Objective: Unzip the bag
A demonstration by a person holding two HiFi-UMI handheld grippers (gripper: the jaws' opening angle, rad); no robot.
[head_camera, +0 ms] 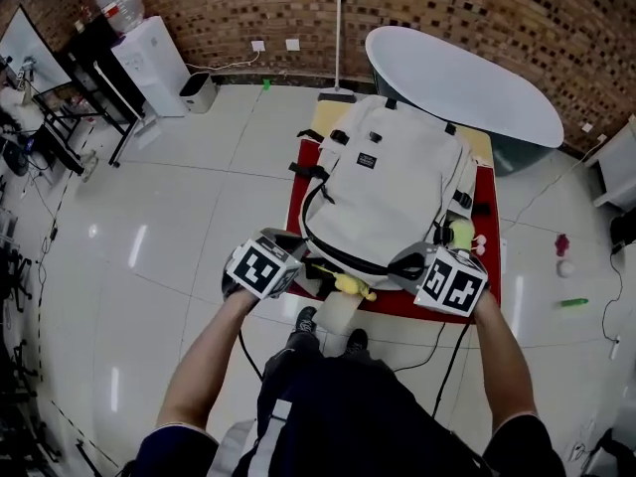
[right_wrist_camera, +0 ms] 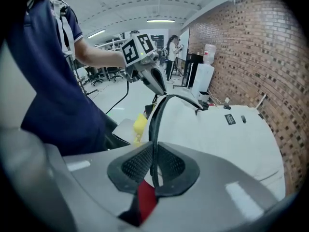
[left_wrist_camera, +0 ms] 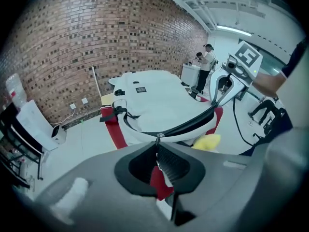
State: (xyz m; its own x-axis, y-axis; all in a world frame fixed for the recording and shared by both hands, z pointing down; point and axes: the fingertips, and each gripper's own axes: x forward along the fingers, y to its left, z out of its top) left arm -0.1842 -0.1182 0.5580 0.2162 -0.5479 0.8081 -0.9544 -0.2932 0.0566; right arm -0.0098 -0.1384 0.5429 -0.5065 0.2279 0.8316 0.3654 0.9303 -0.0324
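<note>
White bag point(head_camera: 388, 182) lies flat on the red surface point(head_camera: 295, 202). Left tongs point(left_wrist_camera: 158, 153) clenched on the zip pull point(left_wrist_camera: 158, 138) at the bag's near left corner. Right tongs point(right_wrist_camera: 153, 166) clenched on the black zip edge point(right_wrist_camera: 155, 115) at the near right corner. Yellow toy point(head_camera: 350, 285) sits between them.

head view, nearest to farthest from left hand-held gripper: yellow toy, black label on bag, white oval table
1. yellow toy, just right of the left hand-held gripper
2. black label, mid bag
3. white oval table, beyond the bag
</note>
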